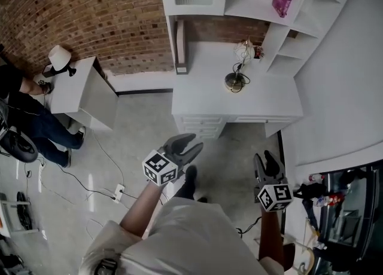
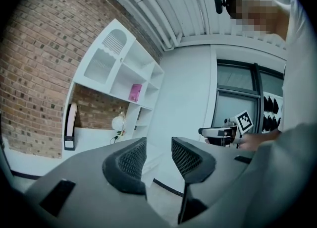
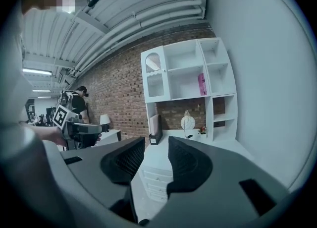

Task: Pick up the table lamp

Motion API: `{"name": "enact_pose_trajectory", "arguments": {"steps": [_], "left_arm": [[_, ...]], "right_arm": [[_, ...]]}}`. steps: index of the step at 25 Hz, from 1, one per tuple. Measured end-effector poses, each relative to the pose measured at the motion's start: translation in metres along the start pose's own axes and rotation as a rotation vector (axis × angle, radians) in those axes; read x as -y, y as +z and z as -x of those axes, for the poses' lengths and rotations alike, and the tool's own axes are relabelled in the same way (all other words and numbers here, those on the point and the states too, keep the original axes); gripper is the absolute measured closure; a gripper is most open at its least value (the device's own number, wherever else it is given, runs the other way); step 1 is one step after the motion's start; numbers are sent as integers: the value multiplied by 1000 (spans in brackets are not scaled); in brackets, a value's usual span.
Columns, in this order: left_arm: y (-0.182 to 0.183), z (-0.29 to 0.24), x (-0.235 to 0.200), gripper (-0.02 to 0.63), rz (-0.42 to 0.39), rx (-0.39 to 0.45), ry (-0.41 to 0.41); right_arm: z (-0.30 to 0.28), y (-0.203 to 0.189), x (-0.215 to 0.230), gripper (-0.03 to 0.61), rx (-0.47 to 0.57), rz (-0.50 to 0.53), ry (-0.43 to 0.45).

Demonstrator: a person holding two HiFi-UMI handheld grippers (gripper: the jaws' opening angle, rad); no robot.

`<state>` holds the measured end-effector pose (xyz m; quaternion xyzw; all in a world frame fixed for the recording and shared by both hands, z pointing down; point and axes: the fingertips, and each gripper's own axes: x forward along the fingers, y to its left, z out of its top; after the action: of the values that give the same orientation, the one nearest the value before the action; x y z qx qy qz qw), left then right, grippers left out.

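Head view: holding left gripper (image 1: 192,143) and right gripper (image 1: 266,162) over the glossy grey floor (image 1: 143,124), short of the white desk (image 1: 272,99), well apart from each other. Seeing the table lamp (image 1: 234,80) near the back of the desk top: round dark base, thin metal stem, clear globe (cord looping at the base). Noting bare matte top all round it, with the white shelf unit (image 1: 251,5) closing in behind and to its right.

Left gripper view: showing ribbed dark pads spread, pinching nothing, only desk corner and floor in the gap. Finding the lamp (image 2: 118,122) far off, left of the jaws, under the shelves.

Right gripper view: showing jaws likewise spread and empty, framing the desk's drawer fronts. Finding the lamp (image 3: 187,122) upright above the right jaw, just beside a small potted plant (image 3: 202,130), well apart from the file holder (image 3: 154,130) at the desk's left.
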<state>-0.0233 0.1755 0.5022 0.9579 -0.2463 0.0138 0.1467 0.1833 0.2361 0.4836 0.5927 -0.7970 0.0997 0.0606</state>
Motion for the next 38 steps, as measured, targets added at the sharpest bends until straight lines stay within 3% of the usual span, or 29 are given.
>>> {"name": "enact_pose_trajectory", "arguments": {"steps": [23, 38], "left_arm": [[43, -108, -179, 442, -8, -68, -129], [39, -146, -217, 440, 39, -88, -158]], "right_arm": [[-188, 44, 47, 414, -60, 17, -122], [-240, 55, 71, 414, -69, 6, -142]]}}
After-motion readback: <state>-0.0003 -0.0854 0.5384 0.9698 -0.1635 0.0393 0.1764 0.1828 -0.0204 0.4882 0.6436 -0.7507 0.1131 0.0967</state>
